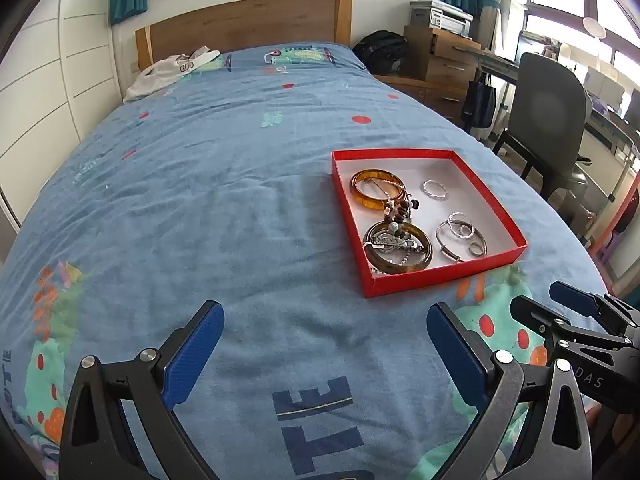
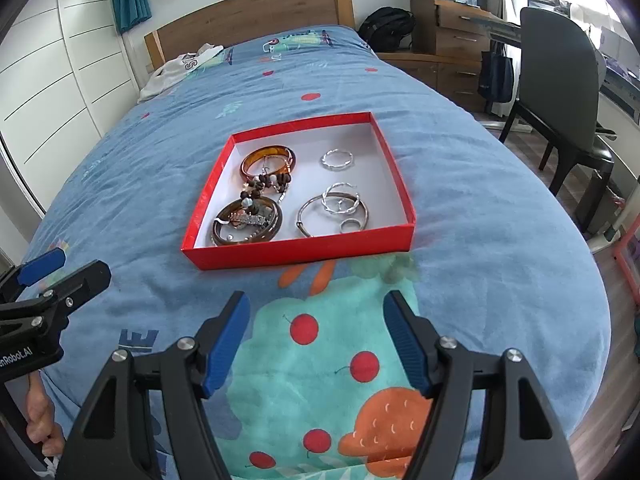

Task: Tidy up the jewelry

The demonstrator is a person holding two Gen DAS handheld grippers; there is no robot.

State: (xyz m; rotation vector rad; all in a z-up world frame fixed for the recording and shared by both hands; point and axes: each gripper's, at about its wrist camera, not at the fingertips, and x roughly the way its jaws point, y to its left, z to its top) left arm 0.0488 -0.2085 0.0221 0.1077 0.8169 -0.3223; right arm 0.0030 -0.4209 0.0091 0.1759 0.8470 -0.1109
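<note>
judging by how things lie, sorting looks nearly done: the red box at centre frame on the blue bedspread holds the amber bangles, a bead string and silver rings, and no loose jewelry shows outside it; the bead string tangled over the bangles may need separating; left gripper and right gripper hover spread wide and empty, near the box

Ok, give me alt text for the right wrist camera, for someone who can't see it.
A shallow red box of jewelry sits on a blue patterned bedspread, holding an amber bangle, a darker bangle, beads and silver rings. The right gripper points toward it with fingers open and empty; the left gripper shows at the left edge.
</note>
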